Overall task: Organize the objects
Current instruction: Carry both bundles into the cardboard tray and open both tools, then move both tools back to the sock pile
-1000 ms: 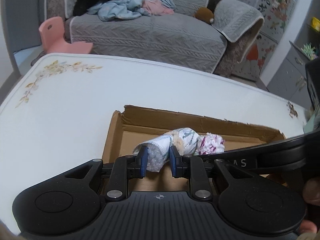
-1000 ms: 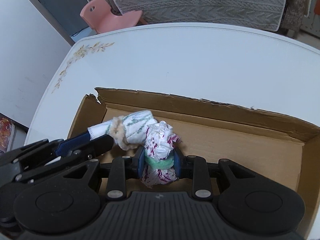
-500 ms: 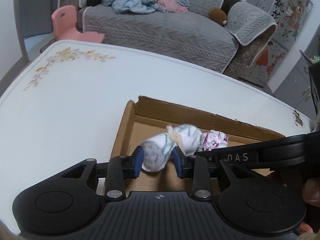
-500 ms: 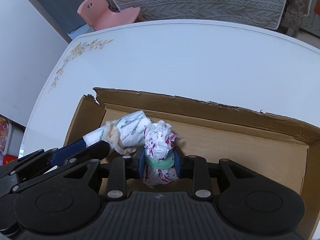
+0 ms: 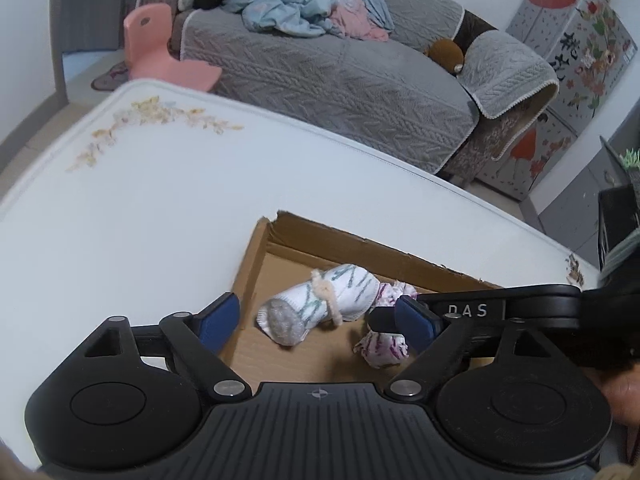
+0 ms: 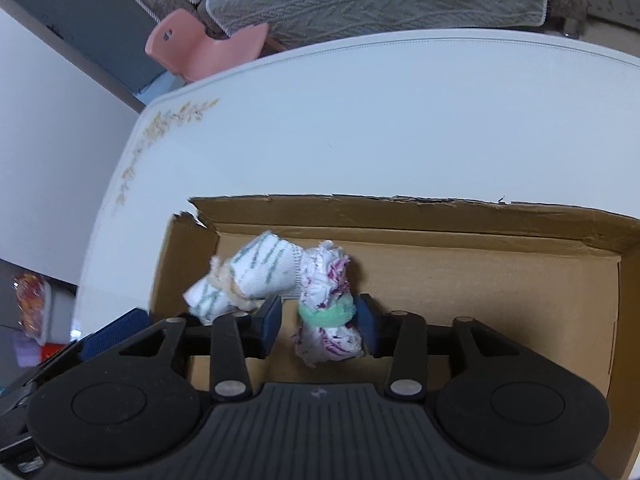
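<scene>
With both rolled socks lying inside the cardboard box (image 6: 400,216) on the white bench (image 5: 160,208), we have our two grippers hanging just above them. Our left gripper (image 5: 320,320) has just been opening its jaws, which now stand wide and hold nothing; the green-striped sock roll (image 5: 324,300) lies on the box floor between and a little beyond them, free of both pads. Its long axis runs slantwise, from the grey end near us up and to the right, where it touches the purple-patterned sock bundle (image 6: 326,304). Our right gripper (image 6: 320,322) has also just been opening its jaws, but only part way: the bundle with its green band sits between them, a clear gap shows at the left pad, and at the right pad we cannot tell whether there is contact, so we judge the grip to be let go. The bundle's long axis points away from us, along the fingers. We judge both socks as placed, at the left end of the box. Any coming move turns on lifting straight up and back, since each sock lies directly ahead of its own jaws, and a sideways swing could drag them.
</scene>
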`<action>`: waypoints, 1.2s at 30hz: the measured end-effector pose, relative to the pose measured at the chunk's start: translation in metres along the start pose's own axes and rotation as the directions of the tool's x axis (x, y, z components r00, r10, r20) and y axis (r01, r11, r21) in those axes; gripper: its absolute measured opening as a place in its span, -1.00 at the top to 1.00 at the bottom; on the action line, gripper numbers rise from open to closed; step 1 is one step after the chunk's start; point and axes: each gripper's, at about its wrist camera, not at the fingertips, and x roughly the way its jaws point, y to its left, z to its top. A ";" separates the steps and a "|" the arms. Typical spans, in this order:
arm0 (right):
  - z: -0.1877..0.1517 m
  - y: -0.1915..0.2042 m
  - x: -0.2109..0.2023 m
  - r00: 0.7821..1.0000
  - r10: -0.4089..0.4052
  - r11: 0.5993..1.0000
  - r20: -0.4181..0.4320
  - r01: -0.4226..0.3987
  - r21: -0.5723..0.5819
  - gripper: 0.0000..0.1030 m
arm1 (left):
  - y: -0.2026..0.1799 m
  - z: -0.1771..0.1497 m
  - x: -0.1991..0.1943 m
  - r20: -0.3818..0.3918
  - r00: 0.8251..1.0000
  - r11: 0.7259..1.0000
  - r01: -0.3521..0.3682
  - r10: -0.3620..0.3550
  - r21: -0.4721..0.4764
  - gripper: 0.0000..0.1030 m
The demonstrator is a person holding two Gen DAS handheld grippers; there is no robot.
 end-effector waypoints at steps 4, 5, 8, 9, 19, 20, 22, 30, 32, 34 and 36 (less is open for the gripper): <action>-0.006 0.009 -0.012 1.000 -0.001 1.000 0.015 0.001 -0.029 0.23 | 0.003 0.002 -0.013 -0.007 1.000 1.000 0.022 -0.022 -0.008 -0.77; -0.006 0.011 -0.016 1.000 0.001 1.000 0.020 0.000 -0.032 0.22 | 0.004 0.002 -0.016 -0.008 1.000 1.000 0.025 -0.025 -0.008 -0.78; -0.008 0.015 -0.026 1.000 0.006 0.999 0.030 -0.004 -0.038 0.13 | 0.004 0.000 -0.024 -0.013 0.999 0.999 0.033 -0.033 -0.005 -0.83; -0.009 0.015 -0.030 0.999 0.004 0.999 0.034 -0.003 -0.042 0.12 | 0.003 0.000 -0.028 -0.014 0.999 0.999 0.038 -0.038 -0.009 -0.85; -0.057 -0.014 -0.098 0.990 -0.097 0.993 0.097 0.104 -0.062 -0.21 | -0.004 -0.007 -0.084 -0.038 0.995 0.993 0.099 -0.097 0.056 -0.99; -0.066 -0.018 -0.105 0.989 -0.105 0.992 0.102 0.111 -0.058 -0.28 | -0.005 -0.011 -0.088 -0.053 0.994 0.992 0.097 -0.093 0.079 -0.99; -0.088 -0.033 -0.125 0.984 -0.134 0.989 0.118 0.140 -0.042 -0.47 | -0.004 -0.022 -0.095 -0.096 0.992 0.987 0.097 -0.085 0.125 -0.99; -0.171 -0.067 -0.161 0.972 -0.206 0.978 0.111 0.208 -0.001 -0.55 | 0.007 -0.096 -0.118 -0.288 0.954 0.895 0.053 0.087 0.442 -0.99; -0.189 -0.069 -0.164 0.973 -0.213 0.977 0.086 0.214 0.002 -0.55 | 0.013 -0.116 -0.117 -0.326 0.938 0.856 0.069 0.119 0.513 -0.98; -0.207 -0.069 -0.168 0.977 -0.199 0.980 0.080 0.197 0.028 -0.56 | 0.018 -0.131 -0.113 -0.362 0.925 0.821 0.119 0.113 0.559 -0.95; -0.228 -0.069 -0.169 0.979 -0.192 0.979 0.067 0.186 0.085 -0.56 | 0.017 -0.145 -0.108 -0.393 0.913 0.771 0.171 0.110 0.613 -0.93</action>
